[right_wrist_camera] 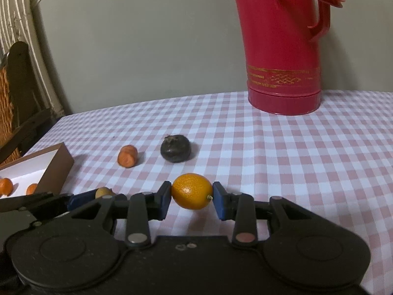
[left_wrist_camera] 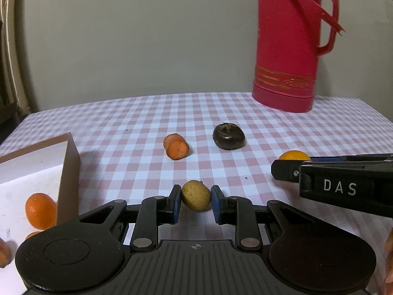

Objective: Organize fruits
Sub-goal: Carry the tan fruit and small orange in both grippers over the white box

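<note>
Two black two-finger grippers noted. Left gripper [left_wrist_camera: 196,202] clamped on one small speckled yellow-brown round fruit [left_wrist_camera: 196,195]; right gripper [right_wrist_camera: 192,199] clamped on one glossy orange oval kumquat [right_wrist_camera: 192,191]. Both fruits held above the pink-and-white checked tablecloth [right_wrist_camera: 282,162]. At 12 o'clock of the grippers: one cut orange carrot stub [left_wrist_camera: 175,146], one dark brown round fruit [left_wrist_camera: 229,136]. At 1 o'clock: one tall red plastic thermos jug [left_wrist_camera: 287,44]. At 9 o'clock: one white-lined brown cardboard box [left_wrist_camera: 36,167] holding orange fruit, two counted in each view. Right wrist view alone: wicker chair [right_wrist_camera: 9,103].
</note>
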Demonstrator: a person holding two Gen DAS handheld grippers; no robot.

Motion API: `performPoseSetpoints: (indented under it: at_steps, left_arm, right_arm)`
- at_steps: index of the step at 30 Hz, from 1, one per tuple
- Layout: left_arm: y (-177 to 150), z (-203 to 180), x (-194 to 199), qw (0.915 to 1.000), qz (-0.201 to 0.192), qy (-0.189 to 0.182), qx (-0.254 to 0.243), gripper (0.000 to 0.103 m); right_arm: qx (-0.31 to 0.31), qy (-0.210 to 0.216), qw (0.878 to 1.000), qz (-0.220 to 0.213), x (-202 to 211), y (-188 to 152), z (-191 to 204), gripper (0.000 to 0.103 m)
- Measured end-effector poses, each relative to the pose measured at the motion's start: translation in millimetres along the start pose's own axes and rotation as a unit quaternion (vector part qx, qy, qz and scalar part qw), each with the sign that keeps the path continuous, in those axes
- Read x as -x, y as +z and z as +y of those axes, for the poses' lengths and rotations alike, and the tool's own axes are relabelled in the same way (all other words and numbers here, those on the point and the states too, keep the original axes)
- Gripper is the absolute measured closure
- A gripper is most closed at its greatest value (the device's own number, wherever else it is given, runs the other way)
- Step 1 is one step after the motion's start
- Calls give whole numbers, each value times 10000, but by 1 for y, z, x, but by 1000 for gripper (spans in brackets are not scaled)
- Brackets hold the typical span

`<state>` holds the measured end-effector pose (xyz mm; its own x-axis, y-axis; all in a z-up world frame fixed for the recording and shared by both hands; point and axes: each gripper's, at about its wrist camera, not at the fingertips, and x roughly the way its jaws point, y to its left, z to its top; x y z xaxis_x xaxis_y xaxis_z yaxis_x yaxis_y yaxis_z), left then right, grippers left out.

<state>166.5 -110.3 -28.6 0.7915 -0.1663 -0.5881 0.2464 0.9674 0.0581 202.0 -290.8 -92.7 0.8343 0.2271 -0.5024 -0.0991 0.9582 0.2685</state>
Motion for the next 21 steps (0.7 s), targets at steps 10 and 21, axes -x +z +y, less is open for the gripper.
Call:
performPoseSetpoints:
  at_steps: [10,21]
  left_arm:
    - [-10,5,31,9999,-67,-124,-57,77]
    - [-21,19,72,9995,-233,-193,-116,77]
  right_arm:
    - [55,4,10000,34,22,-17,16,75]
    - [95,-66,9999,-8,56,-38,35,75]
